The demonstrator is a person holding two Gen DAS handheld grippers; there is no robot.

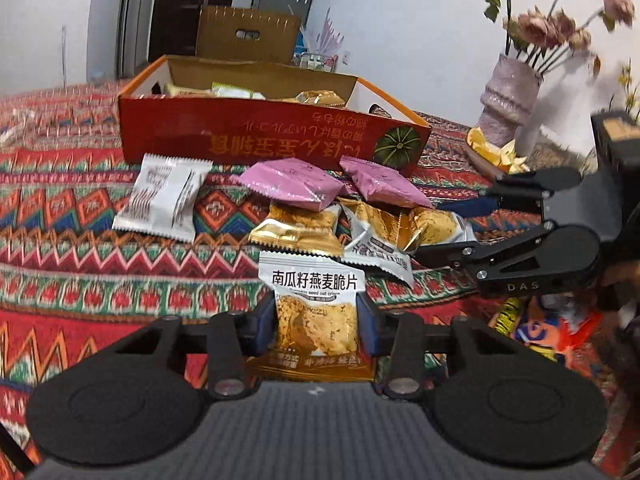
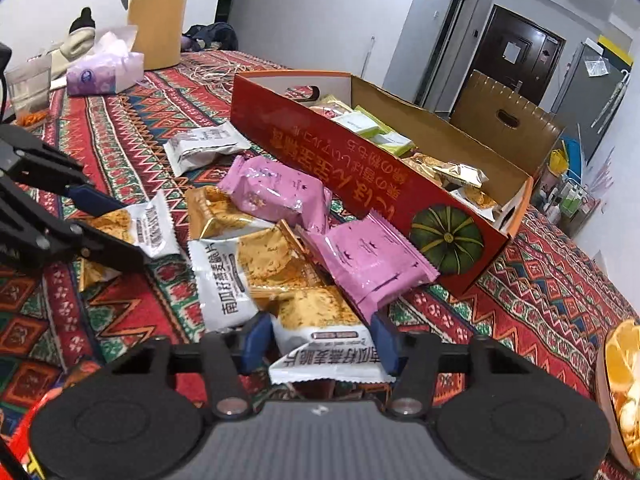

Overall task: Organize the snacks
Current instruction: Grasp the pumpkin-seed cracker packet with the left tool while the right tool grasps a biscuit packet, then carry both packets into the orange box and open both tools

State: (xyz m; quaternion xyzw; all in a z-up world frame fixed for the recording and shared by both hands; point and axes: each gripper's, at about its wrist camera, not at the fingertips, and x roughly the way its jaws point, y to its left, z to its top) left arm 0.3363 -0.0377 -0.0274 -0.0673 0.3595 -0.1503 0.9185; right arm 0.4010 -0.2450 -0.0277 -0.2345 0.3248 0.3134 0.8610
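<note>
L tongs (image 1: 316, 326) clamped on an oat crisp packet (image 1: 314, 308), pads pressing both sides, packet upright just above the patterned cloth surface (image 1: 80, 248). R tongs (image 2: 318, 344) gripping another oat crisp pkt (image 2: 320, 332) at the near edge of the snack pile. Two pink packets (image 2: 280, 192) lie against the red pumpkin box (image 2: 340, 160), which already holds several snacks. White packet (image 1: 168, 196) lies apart, left of the pile.

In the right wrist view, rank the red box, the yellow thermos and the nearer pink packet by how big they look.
1. red box, clearly largest.
2. yellow thermos and nearer pink packet: they look alike, and the packet lies much closer to the camera, so I won't rank them.
</note>
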